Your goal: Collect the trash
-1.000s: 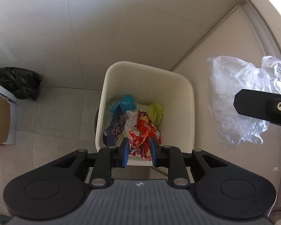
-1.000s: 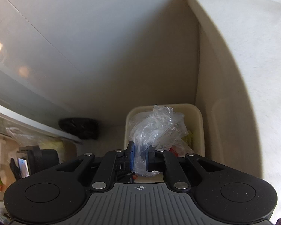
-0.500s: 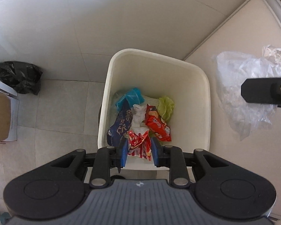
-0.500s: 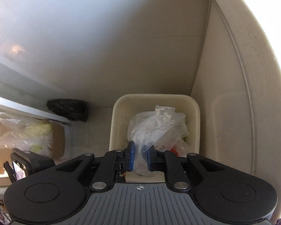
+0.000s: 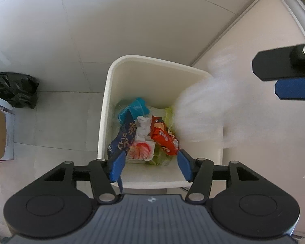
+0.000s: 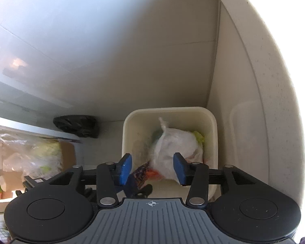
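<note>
Both cameras look steeply down along their own blue-padded fingers, from close above a cream bin (image 5: 193,69) in a tiled corner. The left view sits almost over the bin's near rim, with the right gripper (image 5: 284,77) entering at its right edge. The right view hangs a little farther back (more wall shows). Both share the bin (image 6: 168,111) and a black bag (image 5: 14,89) (image 6: 77,125) on the floor.

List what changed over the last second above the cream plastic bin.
Both grippers let go. The left gripper dropped its red-and-white wrapper into the cream plastic bin; the right gripper released the clear plastic bag, now falling in. Both jaws are opening. The bin stayed put.
</note>
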A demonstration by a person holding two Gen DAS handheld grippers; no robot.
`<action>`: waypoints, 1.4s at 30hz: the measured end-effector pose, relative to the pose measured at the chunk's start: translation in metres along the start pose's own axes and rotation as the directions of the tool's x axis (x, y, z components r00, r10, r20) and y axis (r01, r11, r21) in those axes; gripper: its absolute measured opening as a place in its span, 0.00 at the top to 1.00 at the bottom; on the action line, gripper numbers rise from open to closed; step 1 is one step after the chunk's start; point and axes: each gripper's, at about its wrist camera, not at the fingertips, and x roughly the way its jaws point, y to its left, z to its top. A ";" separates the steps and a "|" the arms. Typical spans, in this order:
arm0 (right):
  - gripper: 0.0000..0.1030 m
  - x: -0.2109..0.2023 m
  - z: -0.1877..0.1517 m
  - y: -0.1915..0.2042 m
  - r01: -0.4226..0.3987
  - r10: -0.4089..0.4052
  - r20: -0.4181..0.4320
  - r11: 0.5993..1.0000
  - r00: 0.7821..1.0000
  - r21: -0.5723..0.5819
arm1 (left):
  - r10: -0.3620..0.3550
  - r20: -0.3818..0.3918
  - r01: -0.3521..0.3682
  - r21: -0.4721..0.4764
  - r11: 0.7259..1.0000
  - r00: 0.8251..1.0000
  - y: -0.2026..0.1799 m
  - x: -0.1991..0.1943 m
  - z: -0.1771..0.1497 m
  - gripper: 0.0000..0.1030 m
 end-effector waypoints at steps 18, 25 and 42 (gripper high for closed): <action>0.53 -0.011 0.002 0.002 -0.012 0.012 0.029 1.000 1.000 -0.009 | -0.022 0.018 0.021 0.027 0.999 1.000 -0.003 -0.009 0.000 0.31; 0.53 -0.022 -0.002 0.000 -0.031 0.031 0.062 1.000 0.998 0.001 | -0.018 0.046 0.016 0.047 0.999 0.999 -0.005 -0.021 -0.001 0.30; 0.41 -0.088 -0.029 0.011 -0.089 0.098 0.224 0.995 0.970 -0.050 | -0.010 0.102 -0.001 0.114 0.994 0.995 0.009 -0.075 -0.005 0.21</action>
